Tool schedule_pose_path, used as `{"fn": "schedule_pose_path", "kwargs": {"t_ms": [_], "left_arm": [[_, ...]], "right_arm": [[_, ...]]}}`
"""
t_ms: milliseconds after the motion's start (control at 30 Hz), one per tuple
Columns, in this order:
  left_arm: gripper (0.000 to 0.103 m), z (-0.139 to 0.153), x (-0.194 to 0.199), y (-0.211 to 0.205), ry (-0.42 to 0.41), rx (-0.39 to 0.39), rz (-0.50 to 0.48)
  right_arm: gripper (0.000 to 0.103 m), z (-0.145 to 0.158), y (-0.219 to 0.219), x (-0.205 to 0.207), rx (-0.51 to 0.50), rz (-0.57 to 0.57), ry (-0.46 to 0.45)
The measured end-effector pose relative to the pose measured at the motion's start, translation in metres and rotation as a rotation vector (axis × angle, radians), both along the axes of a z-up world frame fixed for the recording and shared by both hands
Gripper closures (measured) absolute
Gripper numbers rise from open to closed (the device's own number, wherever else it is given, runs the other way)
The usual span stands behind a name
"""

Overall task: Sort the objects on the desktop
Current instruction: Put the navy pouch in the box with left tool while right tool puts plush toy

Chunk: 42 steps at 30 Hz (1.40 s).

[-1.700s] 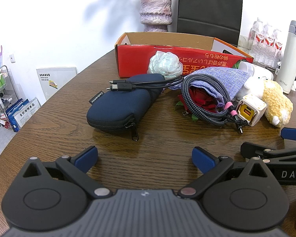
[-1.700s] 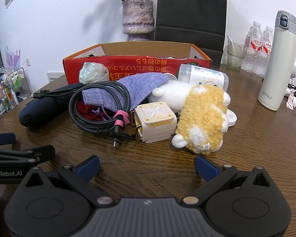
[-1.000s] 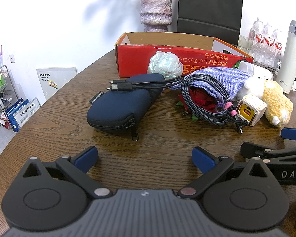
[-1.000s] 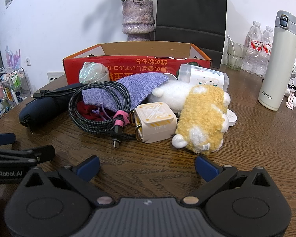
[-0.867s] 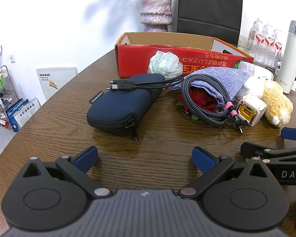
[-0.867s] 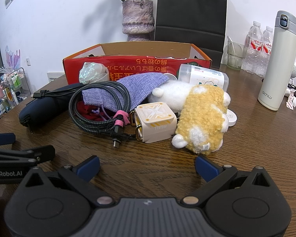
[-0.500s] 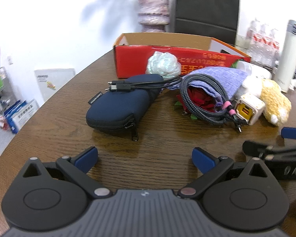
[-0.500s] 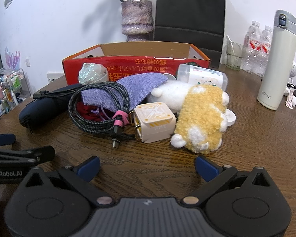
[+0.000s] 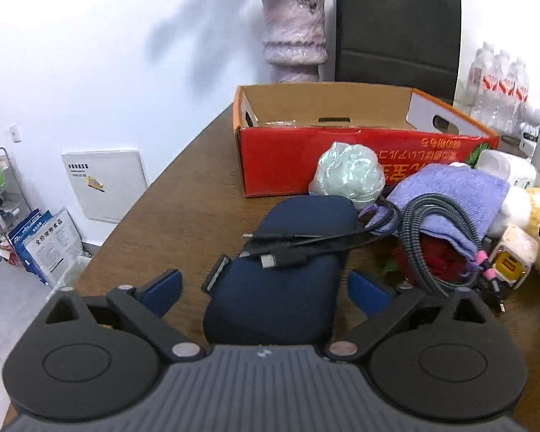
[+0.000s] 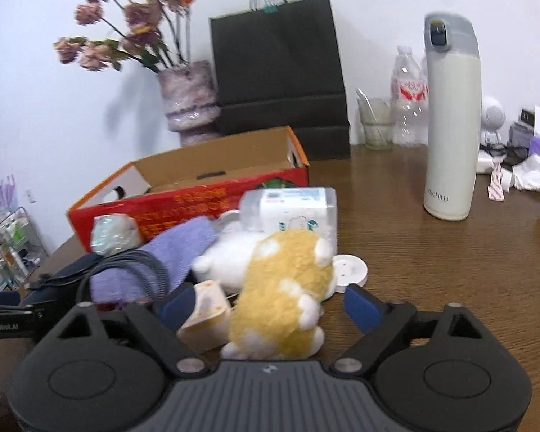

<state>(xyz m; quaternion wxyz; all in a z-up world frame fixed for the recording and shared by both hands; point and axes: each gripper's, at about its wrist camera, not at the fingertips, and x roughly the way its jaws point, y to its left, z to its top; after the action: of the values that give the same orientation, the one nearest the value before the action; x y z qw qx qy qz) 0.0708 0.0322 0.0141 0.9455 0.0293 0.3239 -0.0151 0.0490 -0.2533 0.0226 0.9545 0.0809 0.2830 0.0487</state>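
Left wrist view: the left gripper (image 9: 266,288), jaws apart, straddles a navy zippered fabric pouch (image 9: 280,273) with a black cable (image 9: 306,244) draped across it; closing low should spare the cable. The right gripper (image 10: 266,306), also apart, frames a yellow-and-white plush toy (image 10: 280,288) beside a cream cube charger (image 10: 205,309), and squeezing the plush's middle seems safest.

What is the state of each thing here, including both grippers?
Left gripper: open, straddling the pouch.
Navy zip pouch: lying flat, black cable across it.
Right gripper: open around the toy.
Yellow plush toy: lying on the table.
Red cardboard box: open-topped.
White thermos: upright, lid closed.
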Motion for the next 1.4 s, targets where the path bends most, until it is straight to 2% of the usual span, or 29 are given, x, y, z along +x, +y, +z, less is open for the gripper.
{"fn": "schedule_pose_path", "kwargs": {"t_ms": [33, 67, 100, 233, 367, 633, 800, 933, 1033, 1100, 1133, 1167, 1233, 1400], "left_arm": [[0.019, 0.000, 0.002, 0.001, 0.011, -0.017, -0.019], [0.025, -0.001, 0.003, 0.003, 0.026, -0.047, -0.034], [0.026, -0.003, 0.003, 0.004, 0.034, -0.061, -0.036], [0.031, -0.005, -0.006, 0.001, 0.017, -0.042, -0.029], [0.033, -0.004, -0.024, -0.001, 0.018, -0.043, -0.013], [0.034, 0.001, -0.091, 0.003, 0.067, -0.128, 0.017], [0.029, 0.004, -0.126, -0.004, 0.095, -0.121, -0.004], [0.021, 0.007, -0.120, -0.008, 0.072, -0.091, -0.024], [0.022, 0.003, -0.104, -0.011, 0.072, -0.095, -0.021], [0.024, -0.002, -0.096, -0.012, 0.075, -0.116, -0.009], [0.034, -0.001, -0.095, -0.012, 0.062, -0.126, -0.004], [0.037, -0.002, -0.096, -0.013, 0.054, -0.130, 0.006], [0.040, -0.001, -0.100, -0.013, 0.046, -0.134, 0.010], [0.041, 0.008, -0.115, -0.012, 0.043, -0.149, 0.006]], "right_arm": [[0.043, -0.002, -0.001, 0.002, 0.000, -0.002, 0.014], [0.048, -0.004, -0.003, 0.003, 0.016, -0.003, 0.016], [0.053, -0.006, -0.004, 0.005, 0.026, 0.005, 0.030], [0.057, -0.006, -0.001, 0.003, 0.008, 0.013, 0.035], [0.058, -0.004, -0.001, -0.008, -0.014, 0.010, 0.027], [0.060, 0.011, -0.005, -0.063, -0.084, 0.013, -0.049], [0.059, 0.015, -0.008, -0.091, -0.099, 0.047, -0.039], [0.049, 0.001, -0.006, -0.093, -0.152, 0.042, 0.023], [0.048, -0.008, -0.003, -0.082, -0.152, 0.029, 0.045], [0.048, -0.011, -0.002, -0.073, -0.150, 0.006, 0.055], [0.048, -0.013, -0.002, -0.071, -0.142, 0.003, 0.059], [0.049, -0.014, -0.004, -0.069, -0.130, 0.003, 0.058], [0.056, -0.014, -0.006, -0.071, -0.118, 0.003, 0.045], [0.057, 0.004, -0.015, -0.087, -0.079, -0.016, -0.044]]}}
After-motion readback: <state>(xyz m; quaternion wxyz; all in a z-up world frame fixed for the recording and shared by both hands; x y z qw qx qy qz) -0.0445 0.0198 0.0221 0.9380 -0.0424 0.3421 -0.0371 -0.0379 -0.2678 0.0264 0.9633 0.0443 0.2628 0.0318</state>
